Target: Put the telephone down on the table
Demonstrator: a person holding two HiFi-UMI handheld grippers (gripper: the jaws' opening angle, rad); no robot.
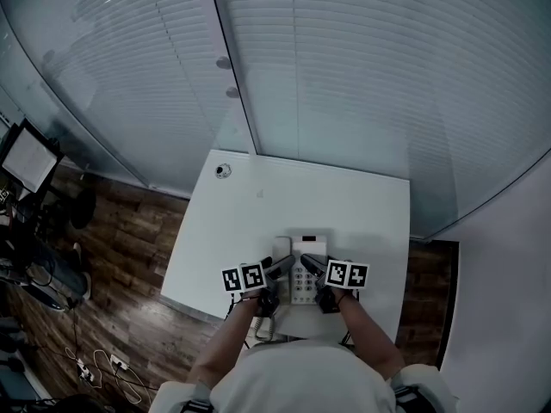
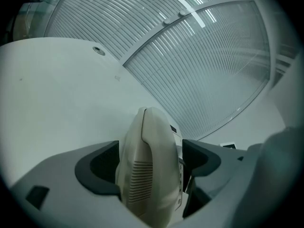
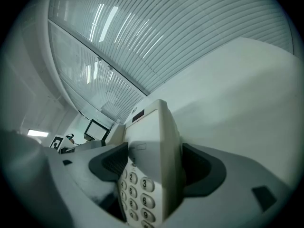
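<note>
The telephone [image 1: 301, 284], a cream desk set, sits at the middle of the table's [image 1: 258, 222] near edge, held between both grippers; from the head view it is not clear whether its underside touches the white top or hangs just above it. The left gripper [image 1: 282, 267] comes in from the near-left, and its jaws are closed on the handset [image 2: 148, 160], which stands on edge between the dark pads [image 2: 100, 167] with its slotted earpiece end nearest the camera. The right gripper [image 1: 309, 263] comes in from the near-right, and its jaws are clamped across the telephone's body, one on each side, with the keypad [image 3: 137, 194] facing the left jaw and the digits 3, 6 and 9 readable. The two grippers' tips lie close together over the set, and each marker cube [image 1: 242, 278] sits outboard of its gripper, above the person's forearms. A thin cord [image 1: 263, 323] drops from the set past the table's near edge. Near the table's far-left corner is a small round grommet [image 1: 223, 170]. Behind the far edge rises a wall of slatted blinds [image 1: 362, 76]. A dark wood floor [image 1: 129, 231] shows to the left of the table, and a monitor [image 1: 30, 157] stands well beyond the left edge.
</note>
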